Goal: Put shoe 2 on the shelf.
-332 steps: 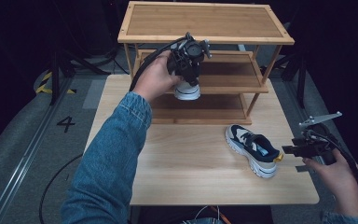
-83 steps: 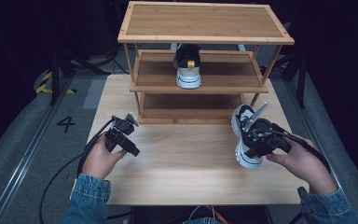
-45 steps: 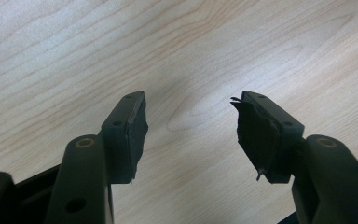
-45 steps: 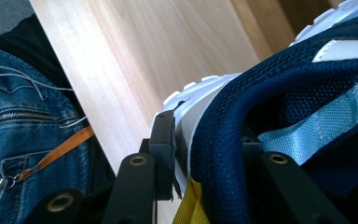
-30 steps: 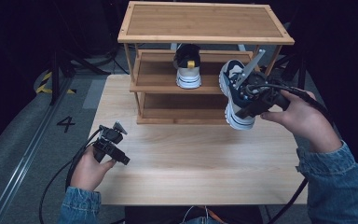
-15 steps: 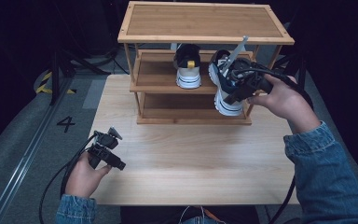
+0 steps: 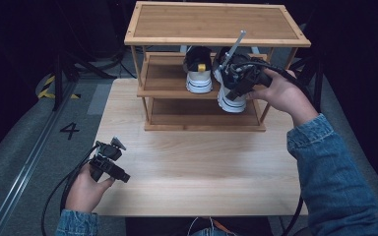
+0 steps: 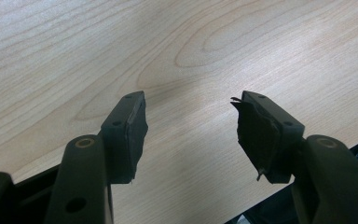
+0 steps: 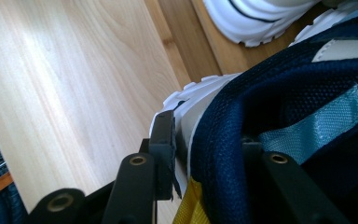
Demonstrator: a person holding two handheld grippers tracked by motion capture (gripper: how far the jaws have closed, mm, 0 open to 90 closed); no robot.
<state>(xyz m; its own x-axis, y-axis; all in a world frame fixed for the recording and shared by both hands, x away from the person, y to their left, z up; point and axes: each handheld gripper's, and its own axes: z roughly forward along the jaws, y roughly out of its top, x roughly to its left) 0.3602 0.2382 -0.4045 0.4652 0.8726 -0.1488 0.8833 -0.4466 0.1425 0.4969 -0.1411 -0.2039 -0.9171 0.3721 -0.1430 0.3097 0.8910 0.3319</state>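
High view: the right hand-held gripper (image 7: 236, 78) holds a shoe (image 7: 231, 96) at the front edge of the rack's (image 7: 216, 22) middle shelf (image 7: 165, 81). The shoe is tilted, white sole toward the camera, just right of a second shoe (image 7: 198, 73) that stands on that shelf, heel outward. The person's right hand (image 7: 283, 93) reaches in from the right in a denim sleeve. The left hand-held gripper (image 7: 112, 162) lies low over the bench (image 7: 202, 167) near its front left corner, well apart from the rack, jaws pointing right.

Left gripper view: the two jaws stand apart with nothing between them, above bare pale wood of the bench (image 8: 214, 56).

Right gripper view: the jaws are clamped on the shoe (image 9: 279, 102) at its collar, one jaw outside against the white sole edge, the other inside the navy mesh lining. A yellow tab shows at the bottom beside the outer jaw. The second shoe's (image 9: 256, 18) white sole is at the top, resting on the darker shelf (image 9: 205, 42); the bench (image 9: 65, 93) lies to the left.
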